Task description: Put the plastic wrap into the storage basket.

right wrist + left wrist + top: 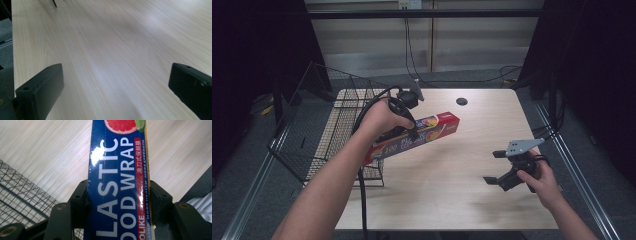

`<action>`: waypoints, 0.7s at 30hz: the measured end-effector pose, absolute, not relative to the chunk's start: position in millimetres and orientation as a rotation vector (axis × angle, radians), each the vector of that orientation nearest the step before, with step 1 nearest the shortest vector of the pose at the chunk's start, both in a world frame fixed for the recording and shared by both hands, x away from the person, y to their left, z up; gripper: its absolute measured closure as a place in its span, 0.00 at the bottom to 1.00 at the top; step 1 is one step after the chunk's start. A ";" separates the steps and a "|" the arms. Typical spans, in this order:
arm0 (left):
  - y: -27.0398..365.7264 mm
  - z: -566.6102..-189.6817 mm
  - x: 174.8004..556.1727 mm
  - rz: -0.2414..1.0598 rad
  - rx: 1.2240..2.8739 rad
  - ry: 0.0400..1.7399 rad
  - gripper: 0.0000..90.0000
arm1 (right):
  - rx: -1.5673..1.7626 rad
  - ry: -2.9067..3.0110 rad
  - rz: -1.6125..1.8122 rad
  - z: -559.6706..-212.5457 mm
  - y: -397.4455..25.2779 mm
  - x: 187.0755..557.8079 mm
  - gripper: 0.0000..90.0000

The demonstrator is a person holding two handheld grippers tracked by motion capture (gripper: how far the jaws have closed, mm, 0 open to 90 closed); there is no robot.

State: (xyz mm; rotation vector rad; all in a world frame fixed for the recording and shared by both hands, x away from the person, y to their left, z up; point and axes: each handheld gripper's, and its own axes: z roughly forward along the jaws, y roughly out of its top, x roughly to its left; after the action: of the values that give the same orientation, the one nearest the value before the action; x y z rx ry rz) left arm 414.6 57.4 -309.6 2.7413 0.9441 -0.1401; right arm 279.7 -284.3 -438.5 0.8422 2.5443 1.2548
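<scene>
We find the left gripper [404, 131] clamped across a blue plastic food wrap box [422, 132], held above the wooden table [452, 200] beside the wire basket [319, 130]. The right gripper [497, 167] hovers well apart, its jaws spread wide on nothing.

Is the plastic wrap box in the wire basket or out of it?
Out. The left tool grips the plastic wrap box over the table, beside the wire basket.

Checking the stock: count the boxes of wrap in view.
1. The box is clamped in the left gripper, held above the table beside the wire basket. The person's left arm hides part of the basket, so another could be hidden.
</scene>
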 end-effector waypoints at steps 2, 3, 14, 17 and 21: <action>61.6 -305.9 417.4 -0.129 2.742 0.937 0.49 | 0.843 2.545 1.243 -439.3 -283.1 279.5 0.00; 65.4 -301.9 418.7 -0.112 2.735 0.967 0.49 | 0.835 2.552 1.243 -439.8 -282.7 279.7 0.00; 87.9 -283.8 424.5 -0.086 2.703 1.069 0.49 | 0.823 2.553 1.238 -441.0 -281.5 279.4 0.00; 95.9 -279.2 425.6 -0.072 2.682 1.108 0.49 | 0.822 2.550 1.232 -442.2 -280.1 279.0 0.00; 102.4 -275.2 426.7 -0.059 2.672 1.128 0.49 | 0.823 2.568 1.223 -443.8 -278.5 279.3 0.00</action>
State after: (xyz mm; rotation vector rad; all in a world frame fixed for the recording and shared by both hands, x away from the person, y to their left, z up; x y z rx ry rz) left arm 426.7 102.4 -275.2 2.6721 1.1285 -0.0588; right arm 279.3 -278.5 -443.8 0.8226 2.5682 1.2229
